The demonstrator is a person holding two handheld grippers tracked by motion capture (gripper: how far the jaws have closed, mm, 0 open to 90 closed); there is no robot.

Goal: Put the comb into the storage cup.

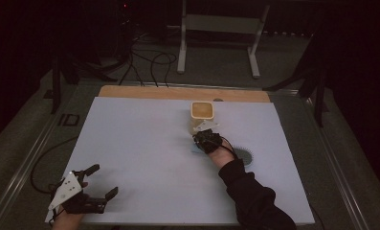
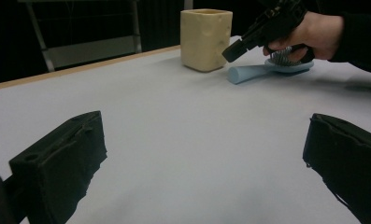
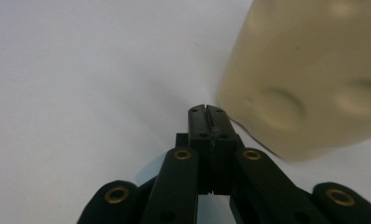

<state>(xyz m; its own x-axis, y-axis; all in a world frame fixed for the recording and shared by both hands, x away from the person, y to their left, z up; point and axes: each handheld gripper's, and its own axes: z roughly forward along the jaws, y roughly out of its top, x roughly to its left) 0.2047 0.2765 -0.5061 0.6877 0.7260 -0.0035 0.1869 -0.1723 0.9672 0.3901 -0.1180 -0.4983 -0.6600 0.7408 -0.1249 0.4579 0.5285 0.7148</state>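
Right tool (image 1: 200,136) at the far middle of the white desk (image 1: 144,143), jaws pressed fully together with nothing visible between them, tips just beside the near wall of the cream cup (image 1: 202,111). Cup upright, dimpled on its sides, near the far edge of the desk. Light-blue brush (image 2: 267,70) flat on the desk just right of the cup, handle end toward the cup, under the right hand (image 2: 314,35). Left tool (image 1: 99,179) at the near left corner, jaws wide apart and empty, resting low over bare desk, well apart from cup and brush.
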